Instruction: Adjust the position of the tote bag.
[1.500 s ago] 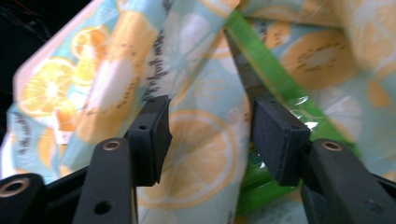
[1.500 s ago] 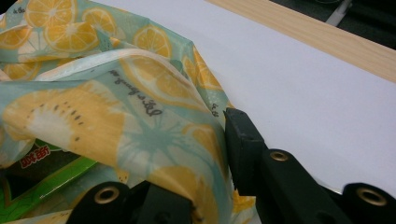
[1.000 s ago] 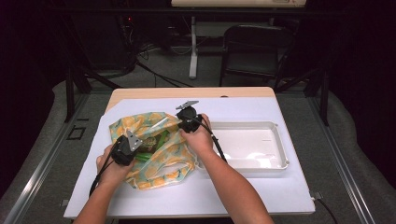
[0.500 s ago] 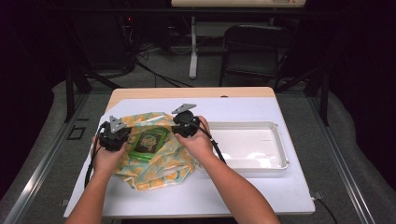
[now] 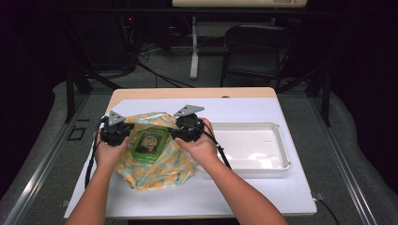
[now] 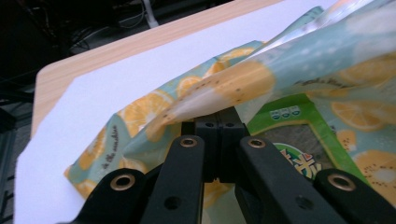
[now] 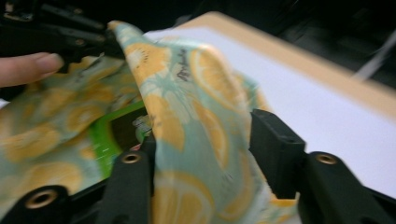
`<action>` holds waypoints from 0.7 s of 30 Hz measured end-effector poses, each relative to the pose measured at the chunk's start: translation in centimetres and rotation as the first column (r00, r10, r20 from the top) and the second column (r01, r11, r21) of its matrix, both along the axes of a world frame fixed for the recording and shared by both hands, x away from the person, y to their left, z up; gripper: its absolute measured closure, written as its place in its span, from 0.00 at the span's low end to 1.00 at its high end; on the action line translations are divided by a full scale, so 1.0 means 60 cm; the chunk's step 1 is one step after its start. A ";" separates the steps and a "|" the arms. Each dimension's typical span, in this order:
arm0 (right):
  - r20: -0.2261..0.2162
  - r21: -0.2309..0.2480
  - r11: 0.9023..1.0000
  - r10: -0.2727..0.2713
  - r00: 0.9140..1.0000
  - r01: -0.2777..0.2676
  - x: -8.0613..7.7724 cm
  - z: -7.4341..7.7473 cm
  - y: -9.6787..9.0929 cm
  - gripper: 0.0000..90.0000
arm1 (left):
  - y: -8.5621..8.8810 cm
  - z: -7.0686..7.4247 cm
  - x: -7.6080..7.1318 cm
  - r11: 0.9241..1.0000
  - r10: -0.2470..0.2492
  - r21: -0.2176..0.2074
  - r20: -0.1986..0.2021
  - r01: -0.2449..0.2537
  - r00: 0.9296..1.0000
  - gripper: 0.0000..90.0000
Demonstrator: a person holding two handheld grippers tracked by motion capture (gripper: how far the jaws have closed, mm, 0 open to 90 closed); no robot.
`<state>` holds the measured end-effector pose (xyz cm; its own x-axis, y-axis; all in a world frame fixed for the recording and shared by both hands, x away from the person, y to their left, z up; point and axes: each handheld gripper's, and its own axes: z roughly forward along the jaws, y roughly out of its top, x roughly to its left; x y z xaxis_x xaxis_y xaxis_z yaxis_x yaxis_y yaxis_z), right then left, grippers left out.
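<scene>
A lemon-print bag (image 5: 157, 166) lies on the white sheet, and a green packet (image 5: 149, 144) shows through its open mouth. My left gripper (image 5: 123, 132) is shut on the bag's left edge; in the left gripper view the jaws (image 6: 218, 122) pinch the fabric (image 6: 243, 84) above the green packet (image 6: 299, 140). My right gripper (image 5: 177, 132) is at the bag's right edge. Its jaws (image 7: 205, 135) have just been opening, and the bag's edge (image 7: 187, 79) hangs loosely between them, clear of the right pad. The left gripper (image 7: 88, 42) shows across the bag.
A shallow white tray (image 5: 277, 136) sits to the right of the bag on the white sheet (image 5: 244, 187). The wooden table edge (image 5: 187, 93) runs along the far side. A chair (image 5: 253, 47) and cables stand beyond the table.
My left gripper has pulled the bag's edge left and away, which spread the mouth and uncovered the green packet. The right gripper has stayed at the right edge, a little higher.
</scene>
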<state>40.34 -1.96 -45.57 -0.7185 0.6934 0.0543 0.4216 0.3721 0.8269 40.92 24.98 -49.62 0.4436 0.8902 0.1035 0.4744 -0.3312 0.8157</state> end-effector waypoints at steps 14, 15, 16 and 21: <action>0.064 0.146 0.989 0.027 0.998 -0.036 -0.014 0.037 -0.003 0.49 | -0.013 -0.008 0.005 0.999 -0.023 0.039 -0.023 0.024 0.999 1.00; 0.075 0.158 0.987 0.027 0.997 -0.039 -0.018 0.042 -0.007 0.51 | -0.012 -0.007 0.005 0.999 -0.024 0.037 -0.023 0.025 0.999 1.00; 0.079 0.159 0.986 0.028 0.996 -0.040 -0.022 0.046 -0.008 0.53 | -0.012 -0.006 0.005 0.999 -0.023 0.033 -0.020 0.024 1.000 1.00; 0.067 0.111 0.986 0.119 0.991 -0.126 -0.054 0.042 0.012 0.58 | -0.010 -0.006 0.007 1.000 -0.023 0.021 -0.021 0.023 1.000 1.00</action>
